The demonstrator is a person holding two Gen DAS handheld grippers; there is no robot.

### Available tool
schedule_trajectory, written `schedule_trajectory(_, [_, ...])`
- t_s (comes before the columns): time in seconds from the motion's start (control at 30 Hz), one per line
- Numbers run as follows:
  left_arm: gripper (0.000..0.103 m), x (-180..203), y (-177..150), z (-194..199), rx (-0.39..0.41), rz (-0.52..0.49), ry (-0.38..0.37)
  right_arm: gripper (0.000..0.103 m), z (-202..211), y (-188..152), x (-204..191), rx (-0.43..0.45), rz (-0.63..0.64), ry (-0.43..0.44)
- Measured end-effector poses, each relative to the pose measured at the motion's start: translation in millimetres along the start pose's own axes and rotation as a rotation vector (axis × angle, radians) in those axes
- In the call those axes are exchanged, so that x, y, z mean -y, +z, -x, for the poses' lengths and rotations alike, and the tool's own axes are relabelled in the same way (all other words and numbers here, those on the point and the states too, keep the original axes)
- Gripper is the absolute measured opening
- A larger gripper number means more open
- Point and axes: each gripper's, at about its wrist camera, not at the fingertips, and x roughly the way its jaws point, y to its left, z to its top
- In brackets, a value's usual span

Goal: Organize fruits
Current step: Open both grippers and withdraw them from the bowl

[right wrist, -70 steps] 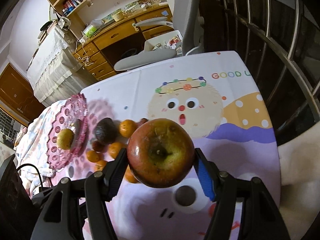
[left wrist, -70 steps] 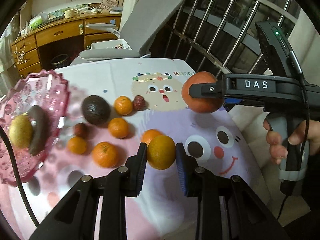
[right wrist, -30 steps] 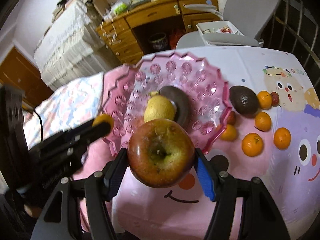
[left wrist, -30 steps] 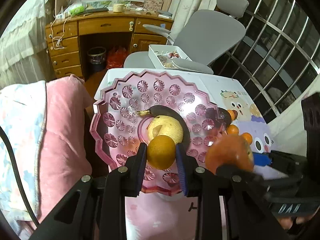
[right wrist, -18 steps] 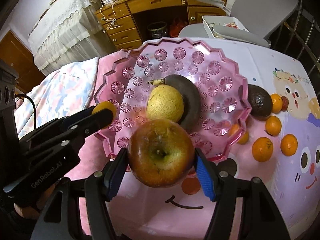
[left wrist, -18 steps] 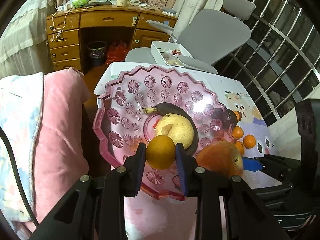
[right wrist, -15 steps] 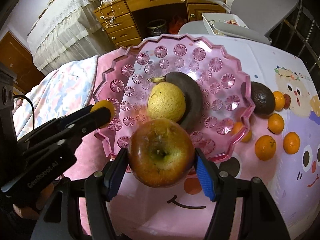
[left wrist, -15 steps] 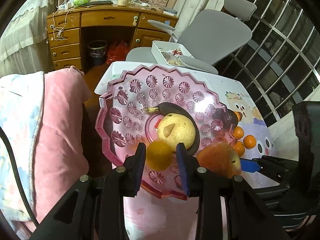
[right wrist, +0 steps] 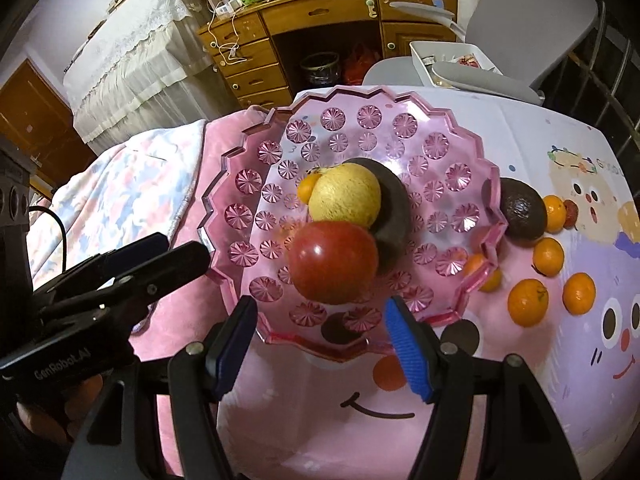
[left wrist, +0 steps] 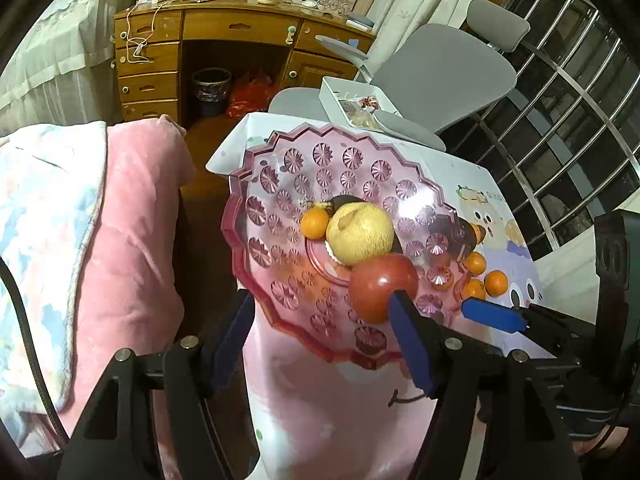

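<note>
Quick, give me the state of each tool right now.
Left tool: open, holding nothing; its orange lies in the pink bowl.
Right tool: open, holding nothing; the apple sits in the bowl.

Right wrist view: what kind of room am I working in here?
Probably a bedroom or home study: a wooden desk with drawers and clutter, a grey office chair, and a pink blanket beside the cartoon tablecloth holding the fruit plate.

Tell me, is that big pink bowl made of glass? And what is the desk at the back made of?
The pink bowl is see-through and shiny, with pressed flower shapes. It could be glass or clear plastic; the pictures cannot settle which. The desk looks like varnished brown wood, with drawers and small pale knobs.
</note>
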Motion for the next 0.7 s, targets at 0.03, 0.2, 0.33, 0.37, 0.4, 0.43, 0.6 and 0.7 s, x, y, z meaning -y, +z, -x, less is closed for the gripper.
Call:
schedule_trajectory(0.03, [0.073,1,-2,2,-0.005,0.003,0.003,0.067,3,-2,1,0.003,-0.002,-0.002])
schedule_trajectory(0.2, [0.076,10,-14,10,-0.043,0.004,0.003,0.067,15,-15,12,0.013,-0.022,-0.009])
schedule_trajectory(0.33, [0.08,23,-26,13,-0.076,-0.009,0.003,0.067,22,-28,27,0.013,-0.051,-0.026])
schedule_trajectory(0.37, [0.08,26,-28,13,-0.084,-0.01,0.003,0.067,23,-32,31,0.009,-0.059,-0.03])
schedule_trajectory(0.4, [0.08,30,-31,14,-0.093,-0.01,0.003,0.067,24,-36,36,0.004,-0.068,-0.033])
schedule_trajectory(0.43, [0.081,35,-34,13,-0.102,-0.01,0.004,0.067,25,-40,41,0.0,-0.077,-0.037])
schedule_trajectory(0.6, [0.082,59,-51,11,-0.141,-0.016,0.01,0.067,29,-58,67,-0.02,-0.109,-0.05])
schedule_trajectory(0.7, [0.082,75,-59,7,-0.161,-0.011,0.025,0.067,30,-67,83,-0.035,-0.119,-0.051])
